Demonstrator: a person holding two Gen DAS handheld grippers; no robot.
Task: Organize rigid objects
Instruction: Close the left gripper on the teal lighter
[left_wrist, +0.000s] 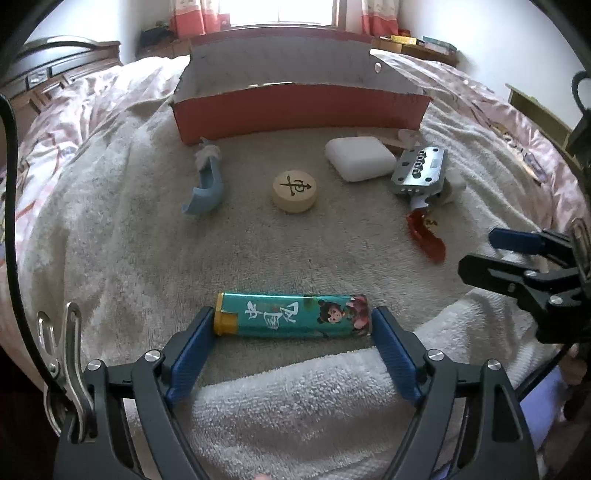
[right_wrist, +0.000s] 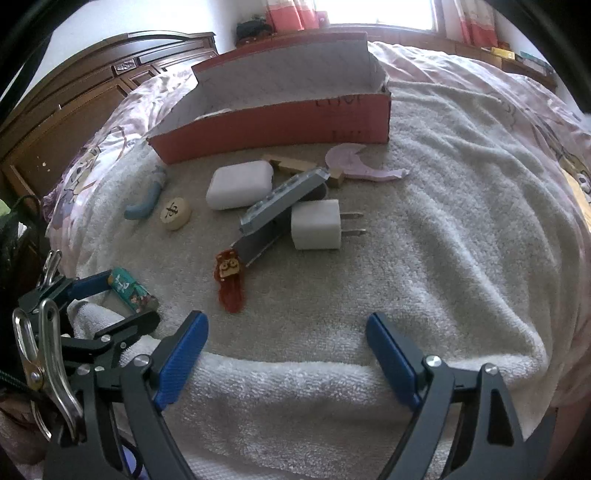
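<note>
A teal lighter (left_wrist: 293, 314) lies crosswise on the towel between the fingertips of my left gripper (left_wrist: 293, 325); the blue pads touch both of its ends. It also shows in the right wrist view (right_wrist: 131, 290). My right gripper (right_wrist: 286, 332) is open and empty over the towel's near edge. Beyond lie a round chess piece (left_wrist: 294, 191), a blue clip (left_wrist: 207, 192), a white case (left_wrist: 360, 158), a grey metal block (left_wrist: 419, 170), a red hair clip (right_wrist: 231, 284) and a white charger plug (right_wrist: 317, 225). An open red box (left_wrist: 299, 110) stands at the back.
A grey-white towel (right_wrist: 443, 240) covers the bed with a folded edge near me. A wooden piece (right_wrist: 290, 164) and a pink curved piece (right_wrist: 351, 158) lie by the box. A wooden headboard (right_wrist: 74, 110) stands at the left.
</note>
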